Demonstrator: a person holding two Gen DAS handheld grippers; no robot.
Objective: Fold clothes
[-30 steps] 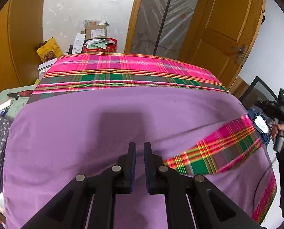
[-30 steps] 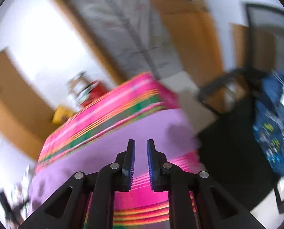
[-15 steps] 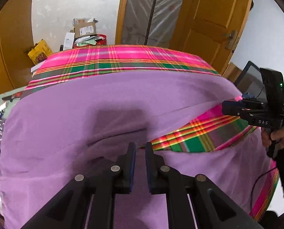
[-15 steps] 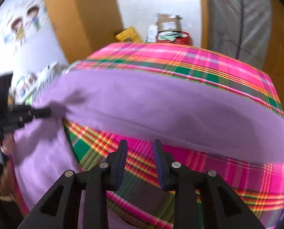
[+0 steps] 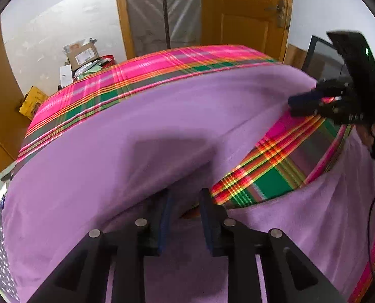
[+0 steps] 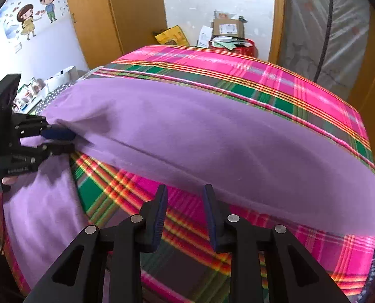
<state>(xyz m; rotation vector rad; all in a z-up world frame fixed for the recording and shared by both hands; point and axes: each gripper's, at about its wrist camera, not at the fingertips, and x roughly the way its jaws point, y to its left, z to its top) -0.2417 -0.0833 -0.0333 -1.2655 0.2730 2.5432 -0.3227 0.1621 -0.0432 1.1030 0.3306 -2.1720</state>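
Note:
A large purple cloth [image 5: 137,131] lies across a bed covered with a pink and green plaid sheet [image 5: 162,63]. Its near part is doubled over, and a wedge of plaid shows below the fold. My left gripper [image 5: 186,214] is open at the fold's left end, with the purple edge lying over its left finger. In the right wrist view the left gripper [image 6: 61,141] straddles that edge of the purple cloth [image 6: 212,131]. My right gripper [image 6: 185,214] is open, low over the plaid, its fingertips at the fold's edge. The left wrist view shows the right gripper [image 5: 303,104] at the fold's right end.
Cardboard boxes and a red tub [image 5: 84,55] stand beyond the bed's far edge. A wooden door [image 5: 245,12] and a plastic-covered opening [image 5: 162,7] lie behind. A dark chair back [image 5: 321,58] is at the right, and a wardrobe [image 6: 116,17] at the far left.
The left gripper's jaws have opened from nearly shut and pushed under the purple fold. The right gripper swung from facing the chair to the bed, opened, and came up to the fold.

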